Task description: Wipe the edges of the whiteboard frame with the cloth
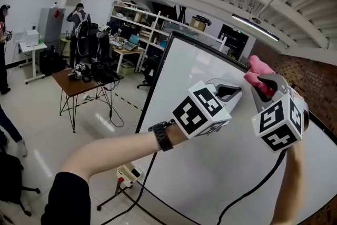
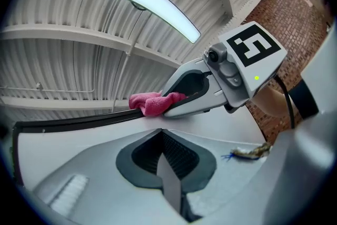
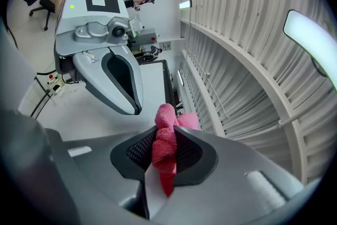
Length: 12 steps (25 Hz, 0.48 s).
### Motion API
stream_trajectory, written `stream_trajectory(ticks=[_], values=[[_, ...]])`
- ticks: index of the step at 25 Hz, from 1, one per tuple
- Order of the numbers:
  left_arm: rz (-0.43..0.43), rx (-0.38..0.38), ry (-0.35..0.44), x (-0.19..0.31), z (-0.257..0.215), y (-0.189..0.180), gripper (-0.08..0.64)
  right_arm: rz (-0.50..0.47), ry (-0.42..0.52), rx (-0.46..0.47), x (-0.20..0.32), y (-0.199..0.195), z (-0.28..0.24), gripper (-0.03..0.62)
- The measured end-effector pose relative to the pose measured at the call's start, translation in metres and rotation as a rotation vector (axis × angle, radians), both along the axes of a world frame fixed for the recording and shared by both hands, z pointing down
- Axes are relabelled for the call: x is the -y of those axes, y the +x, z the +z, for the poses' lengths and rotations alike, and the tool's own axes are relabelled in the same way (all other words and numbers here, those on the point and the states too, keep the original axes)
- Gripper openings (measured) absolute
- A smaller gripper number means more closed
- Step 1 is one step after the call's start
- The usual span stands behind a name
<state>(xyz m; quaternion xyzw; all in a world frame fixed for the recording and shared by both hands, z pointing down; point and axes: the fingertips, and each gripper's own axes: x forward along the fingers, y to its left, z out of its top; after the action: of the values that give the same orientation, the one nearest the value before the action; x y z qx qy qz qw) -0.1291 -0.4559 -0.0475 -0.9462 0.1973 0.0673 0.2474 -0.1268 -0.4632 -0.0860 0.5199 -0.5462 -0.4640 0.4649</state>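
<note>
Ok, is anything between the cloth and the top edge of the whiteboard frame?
Nothing visible. The pink cloth, clamped in the right hand-held gripper, appears to lie against the frame at its top edge. The left hand-held gripper, shut and empty, sits beside it over the board face, not between them.

Pink terry cloth (image 1: 256, 68) sits btwn jaws of R gripper (image 1: 262, 82), at top edge of black-framed whiteboard (image 1: 200, 166). L gripper (image 1: 232, 93) just left of it, before board. Brown wooden table (image 1: 66, 83) far left, behind.
</note>
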Motion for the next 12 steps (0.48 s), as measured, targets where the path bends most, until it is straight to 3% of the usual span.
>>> stream_trajectory(ticks=[6,12], values=[[-0.003,-0.030,-0.032,0.033,0.020,-0.057,0.002,0.003,-0.005,0.010,0.031,-0.051,0.015,0.075],[-0.073,-0.041,-0.065,0.054,0.018,-0.076,0.002,0.008,-0.012,0.016,0.043,-0.062,0.013,0.077]])
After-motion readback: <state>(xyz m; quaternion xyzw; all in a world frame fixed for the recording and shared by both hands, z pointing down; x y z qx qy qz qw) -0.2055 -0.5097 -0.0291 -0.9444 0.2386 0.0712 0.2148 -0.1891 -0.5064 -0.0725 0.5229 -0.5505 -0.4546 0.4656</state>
